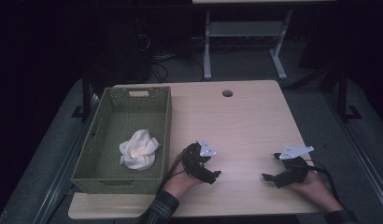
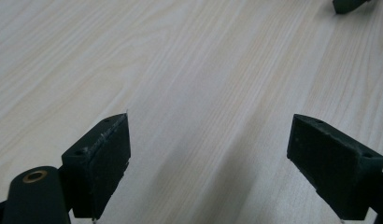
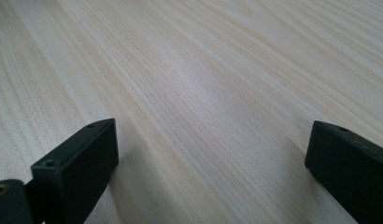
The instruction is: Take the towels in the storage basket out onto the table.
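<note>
**Both grippers spread and empty on the table, cloth lying in the basket**

In the left gripper view the left gripper (image 2: 208, 158) has its two black jaws standing wide apart, with nothing but pale wood grain between them. The right gripper (image 3: 210, 163), seen in its own view, is spread just as wide over bare wood. At the top right corner of the left gripper view a dark tip of the other gripper pokes in, which places the two tools facing roughly toward each other.

The high view gives what the close views lack: the left gripper (image 1: 216, 174) rests low on the table (image 1: 245, 116) in the person's left hand (image 1: 180, 183), and the right gripper (image 1: 265, 176) lies in the right hand (image 1: 315, 186), the two well apart near the front edge.

The crumpled white cloth (image 1: 138, 149) lies inside the green basket (image 1: 166, 135), toward its near half. It sits to the left of the left gripper, beyond the basket's right wall, near that gripper but not touching it, and far from the right one.
</note>
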Tool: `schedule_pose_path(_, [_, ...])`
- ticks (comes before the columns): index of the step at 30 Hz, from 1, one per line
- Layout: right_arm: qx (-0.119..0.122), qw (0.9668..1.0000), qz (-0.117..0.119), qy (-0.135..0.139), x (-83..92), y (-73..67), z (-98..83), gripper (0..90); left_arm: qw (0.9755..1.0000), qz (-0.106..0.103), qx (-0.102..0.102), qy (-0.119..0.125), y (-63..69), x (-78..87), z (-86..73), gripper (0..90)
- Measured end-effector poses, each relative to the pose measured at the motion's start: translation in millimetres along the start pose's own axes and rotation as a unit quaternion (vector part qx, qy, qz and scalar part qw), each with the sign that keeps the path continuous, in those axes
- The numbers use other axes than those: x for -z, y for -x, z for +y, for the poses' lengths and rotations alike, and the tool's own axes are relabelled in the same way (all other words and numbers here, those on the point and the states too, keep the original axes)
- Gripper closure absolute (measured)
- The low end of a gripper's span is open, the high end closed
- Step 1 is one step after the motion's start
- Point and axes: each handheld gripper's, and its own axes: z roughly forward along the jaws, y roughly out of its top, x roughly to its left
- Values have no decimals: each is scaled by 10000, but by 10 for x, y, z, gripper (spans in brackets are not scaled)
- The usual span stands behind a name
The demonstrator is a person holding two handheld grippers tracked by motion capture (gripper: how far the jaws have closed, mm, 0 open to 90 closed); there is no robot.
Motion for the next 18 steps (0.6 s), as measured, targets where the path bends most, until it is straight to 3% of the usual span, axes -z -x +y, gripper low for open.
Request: schedule_pose_path(18, [1, 10000, -1, -2, 1, 0, 0, 23, 9996, -155, 129, 217, -30, 186, 142, 128])
